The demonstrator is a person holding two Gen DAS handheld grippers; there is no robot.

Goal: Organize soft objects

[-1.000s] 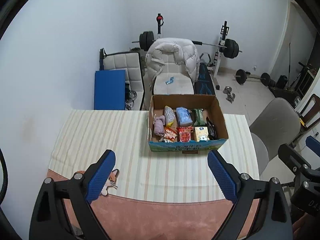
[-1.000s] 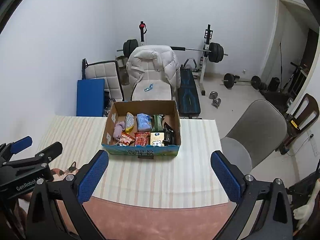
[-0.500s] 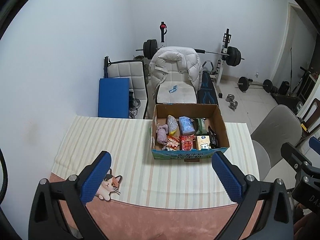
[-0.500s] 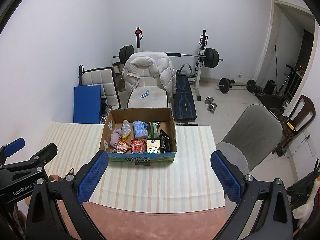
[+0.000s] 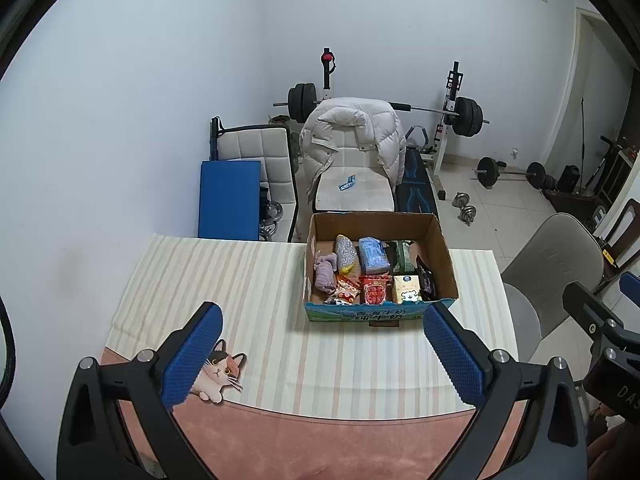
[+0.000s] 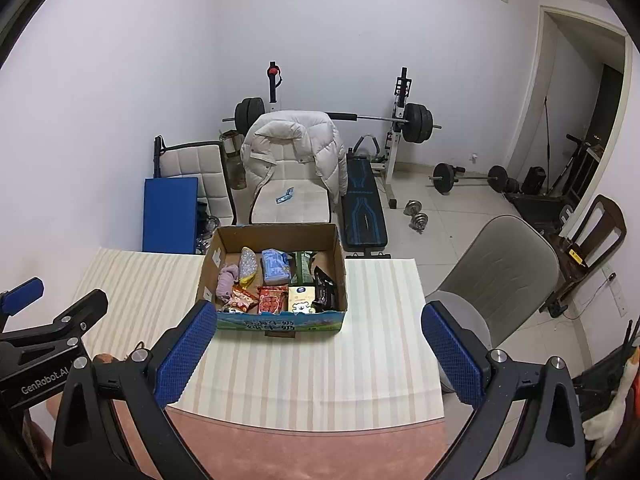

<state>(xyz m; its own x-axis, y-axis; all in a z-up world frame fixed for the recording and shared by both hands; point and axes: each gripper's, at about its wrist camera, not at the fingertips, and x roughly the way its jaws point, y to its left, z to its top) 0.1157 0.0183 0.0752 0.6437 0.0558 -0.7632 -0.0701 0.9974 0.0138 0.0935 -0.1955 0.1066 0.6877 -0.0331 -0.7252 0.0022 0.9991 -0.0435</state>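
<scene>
An open cardboard box (image 5: 442, 240) (image 6: 208, 268) stands on the striped tablecloth (image 5: 224, 280) (image 6: 312, 368) at the far side of the table. It holds several soft packs: a purple cloth (image 5: 325, 273) (image 6: 226, 280), a blue tissue pack (image 5: 373, 255) (image 6: 275, 266), a red snack bag (image 5: 375, 289) (image 6: 272, 298). My left gripper (image 5: 324, 356) is open and empty, well above the table's near edge. My right gripper (image 6: 318, 354) is open and empty, also short of the box.
A cat picture (image 5: 218, 372) lies at the cloth's near left edge. Behind the table stand a chair with a white jacket (image 5: 352, 136), a blue pad (image 5: 229, 200) and a barbell rack (image 5: 456, 108). A grey chair (image 6: 496, 272) stands at the right.
Both grippers have pulled back and risen from the box, so it looks smaller and farther. The cat picture has come into view. Both stay open.
</scene>
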